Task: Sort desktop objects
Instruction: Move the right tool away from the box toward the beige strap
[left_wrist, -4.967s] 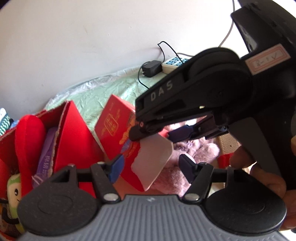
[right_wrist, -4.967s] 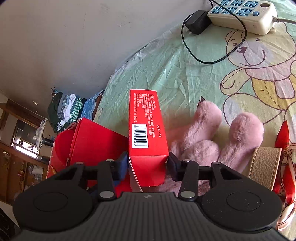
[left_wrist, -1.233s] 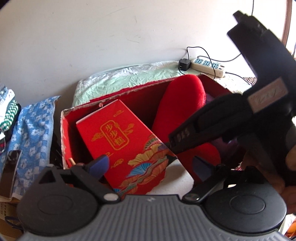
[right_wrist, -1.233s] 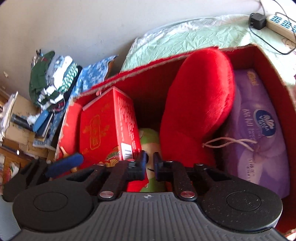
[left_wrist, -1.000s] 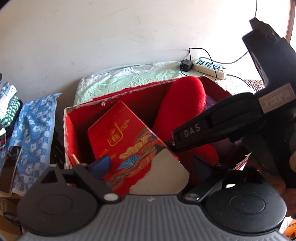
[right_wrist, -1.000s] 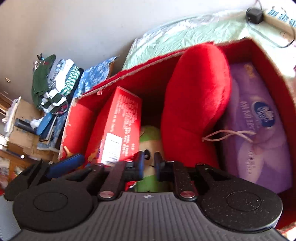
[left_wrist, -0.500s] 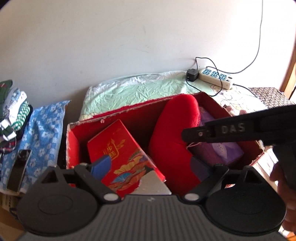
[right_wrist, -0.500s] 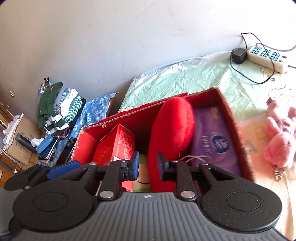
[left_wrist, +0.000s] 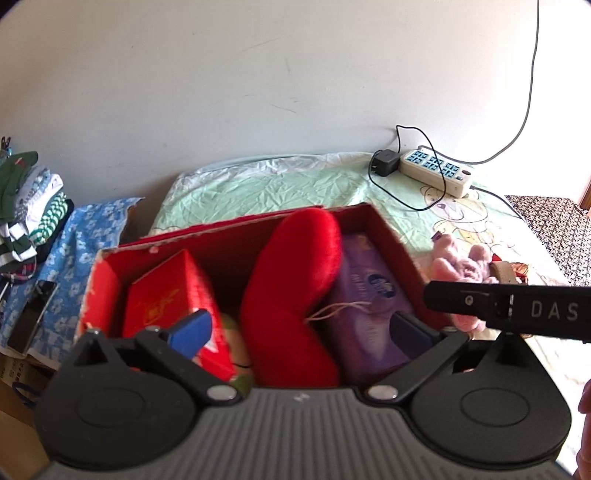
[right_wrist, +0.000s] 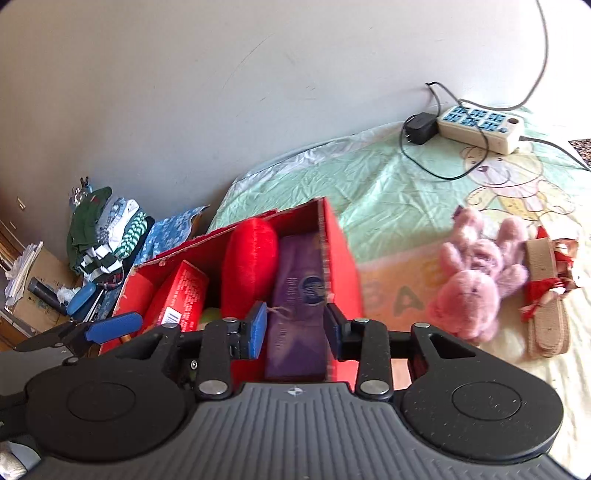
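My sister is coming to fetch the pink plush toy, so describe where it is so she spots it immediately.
Start at the big red box on the bear-print sheet. Just outside its right wall lies the pink plush toy, between the box and a tan strap. It is the only fluffy pink thing there; the plush inside the box is red.

An open red cardboard box (left_wrist: 388, 236) sits ahead of both sets of jaws, packed tight. At its left end a red printed carton (left_wrist: 166, 299) with gold lettering leans tilted, one corner up, just behind the left gripper's blue pad. Beside it a red plush cushion (left_wrist: 295, 266) stands upright, rising above the rim, a loop of twine hanging from it. Something green (right_wrist: 209, 315) peeks out low between carton and cushion. A purple tissue pack (right_wrist: 299, 288) fills the right end, against the wall, straight ahead of the right jaws. Right of the box, a pink plush rabbit (right_wrist: 476, 273) sprawls on the bed, touching a tan strap (right_wrist: 546, 295) tangled with red ribbon (right_wrist: 543, 288).
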